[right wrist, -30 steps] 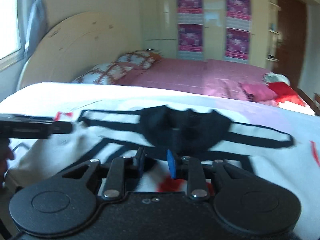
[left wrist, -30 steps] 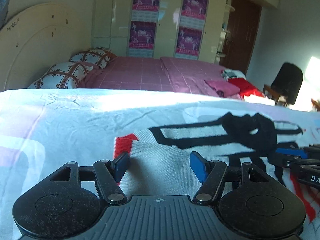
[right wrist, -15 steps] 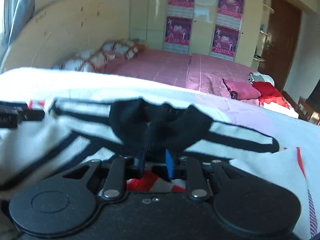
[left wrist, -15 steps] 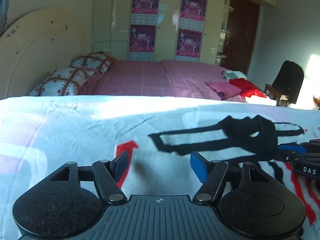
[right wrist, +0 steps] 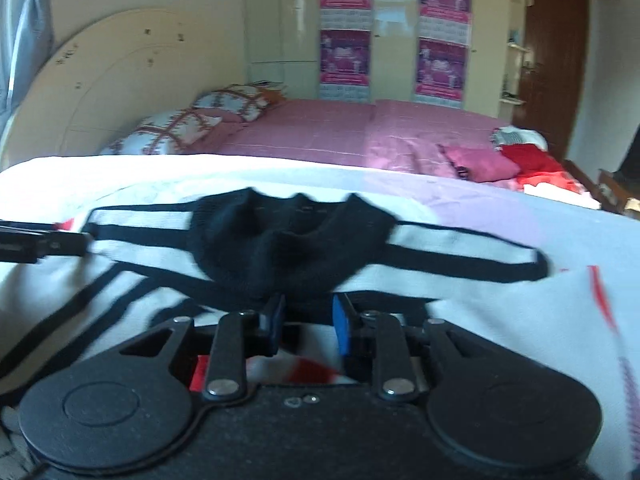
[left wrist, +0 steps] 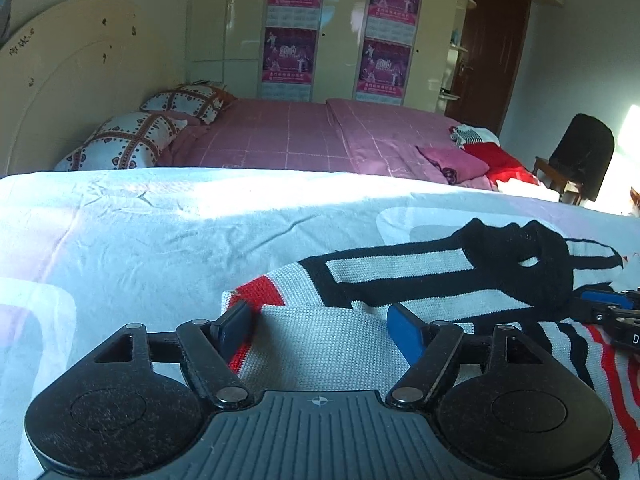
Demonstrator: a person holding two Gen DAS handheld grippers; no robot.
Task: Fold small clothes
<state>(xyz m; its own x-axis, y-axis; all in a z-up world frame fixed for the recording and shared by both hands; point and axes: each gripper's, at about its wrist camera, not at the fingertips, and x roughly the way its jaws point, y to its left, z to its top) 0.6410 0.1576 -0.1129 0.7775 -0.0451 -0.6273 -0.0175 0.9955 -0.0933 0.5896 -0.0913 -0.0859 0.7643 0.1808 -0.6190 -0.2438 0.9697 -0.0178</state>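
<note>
Left wrist view: the sweater [left wrist: 360,332] is spread on the bed [left wrist: 160,232], straddled by the left gripper [left wrist: 320,326], jaws wide, its black collar apparently pinched by the right gripper [right wrist: 307,322]; folding seems underway, so closing left on the hem is called for next.

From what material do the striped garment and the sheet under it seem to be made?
The striped garment looks like knitted yarn, wool or acrylic: a coarse, matte ribbed weave shows between the left gripper's fingers. The sheet looks like thin woven cotton or a blend, smooth with fine sharp creases.
</note>
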